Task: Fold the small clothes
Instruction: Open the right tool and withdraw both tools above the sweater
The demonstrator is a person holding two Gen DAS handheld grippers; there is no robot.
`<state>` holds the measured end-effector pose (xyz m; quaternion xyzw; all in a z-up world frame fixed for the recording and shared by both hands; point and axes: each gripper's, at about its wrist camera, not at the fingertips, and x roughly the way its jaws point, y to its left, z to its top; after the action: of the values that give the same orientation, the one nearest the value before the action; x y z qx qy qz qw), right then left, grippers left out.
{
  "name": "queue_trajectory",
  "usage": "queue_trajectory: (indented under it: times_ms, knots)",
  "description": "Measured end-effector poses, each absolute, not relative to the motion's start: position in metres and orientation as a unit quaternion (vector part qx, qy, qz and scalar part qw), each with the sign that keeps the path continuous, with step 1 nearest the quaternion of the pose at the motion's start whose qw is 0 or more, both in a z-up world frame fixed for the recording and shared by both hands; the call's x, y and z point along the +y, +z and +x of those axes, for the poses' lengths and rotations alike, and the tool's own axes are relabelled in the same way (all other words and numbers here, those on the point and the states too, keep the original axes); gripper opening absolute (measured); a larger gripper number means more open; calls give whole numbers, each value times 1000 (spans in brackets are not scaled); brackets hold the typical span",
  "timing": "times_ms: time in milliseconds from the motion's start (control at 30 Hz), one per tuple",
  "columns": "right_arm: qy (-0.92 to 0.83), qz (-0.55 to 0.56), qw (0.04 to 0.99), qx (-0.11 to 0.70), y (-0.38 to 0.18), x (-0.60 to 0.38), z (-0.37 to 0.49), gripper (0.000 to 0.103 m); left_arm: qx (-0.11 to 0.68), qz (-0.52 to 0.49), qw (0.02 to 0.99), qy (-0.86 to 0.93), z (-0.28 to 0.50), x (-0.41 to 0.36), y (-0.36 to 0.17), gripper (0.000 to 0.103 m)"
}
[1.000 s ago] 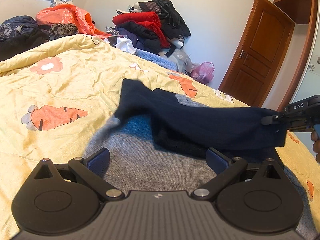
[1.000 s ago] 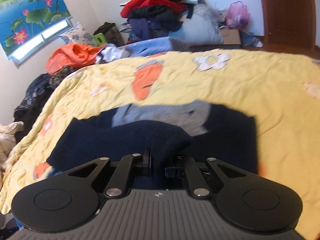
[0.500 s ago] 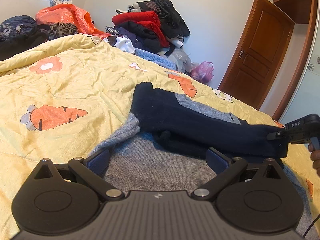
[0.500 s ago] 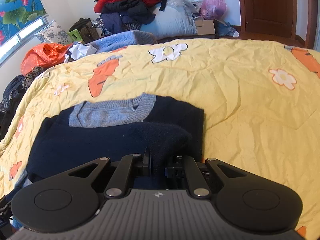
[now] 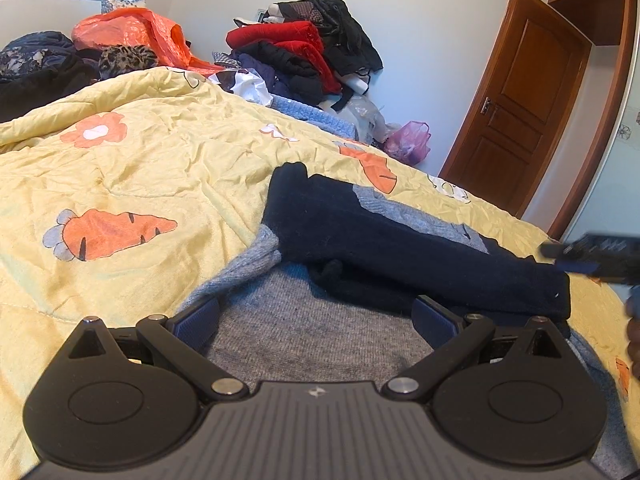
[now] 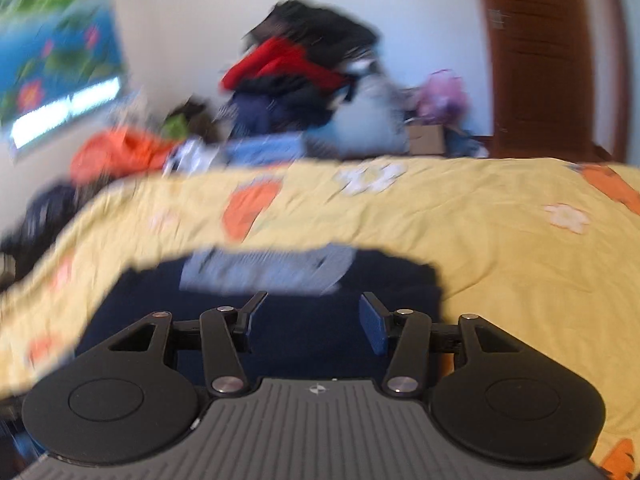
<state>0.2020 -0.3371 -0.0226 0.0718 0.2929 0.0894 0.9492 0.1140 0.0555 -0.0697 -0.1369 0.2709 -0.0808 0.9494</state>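
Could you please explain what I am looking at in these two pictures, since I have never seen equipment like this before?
There is no robot here: a person holds a two-finger gripper in each hand, and a fisheye camera on each one looks forward along its fingers. That is why black hardware fills the bottom of both pictures.

One picture comes from the left gripper, whose jaws stand wide open over the grey part of a small navy and grey sweater. The sweater lies partly folded on a yellow quilt printed with carrots and flowers.

The other, blurred picture comes from the right gripper. Its jaws are opening above the navy fabric, with nothing pinched between them. It also shows at the right edge of the left picture.

Behind the bed sits a pile of clothes, beside a wooden door.
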Motion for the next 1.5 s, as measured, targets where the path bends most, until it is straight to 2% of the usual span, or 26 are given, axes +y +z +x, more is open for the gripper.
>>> queue_trajectory:
  times_ms: [167, 267, 333, 433, 533, 600, 633, 700, 900, 1100, 1300, 1500]
  knots:
    - [44, 58, 932, 355, -66, -322, 228, 53, 274, -123, 951, -78, 115, 50, -70, 103]
    - [38, 29, 943, 330, -75, -313, 219, 53, 289, -101, 947, -93, 118, 43, -70, 103]
    - [19, 30, 942, 334, -71, -309, 214, 49, 298, -80, 946, -101, 119, 37, -71, 103]
    - [17, 48, 947, 317, -62, -302, 178, 49, 307, -47, 944, -114, 121, 27, -71, 103]
    - [10, 16, 945, 328, -72, -293, 144, 52, 329, -1, 936, -127, 125, 13, -73, 103]
    - [2, -21, 947, 320, -83, -289, 131, 60, 336, 25, 933, -130, 125, 5, -75, 103]
    - [-6, -29, 948, 316, -85, -289, 126, 72, 338, 35, 931, -130, 126, 2, -75, 103]
    - [-22, 2, 946, 323, -85, -299, 126, 79, 340, 46, 931, -127, 126, -2, -76, 103]
    - [-25, -1, 947, 320, -88, -297, 91, 81, 341, 52, 931, -116, 125, -5, -76, 103]
    - [-16, 6, 948, 318, -90, -292, 56, 94, 340, 56, 933, -106, 125, -7, -76, 103]
    - [-14, 2, 945, 328, -91, -289, 58, 102, 363, 57, 927, -80, 104, -5, -70, 103]
    - [-15, 1, 944, 329, -91, -289, 58, 103, 346, 45, 933, -91, 63, 5, -75, 103]
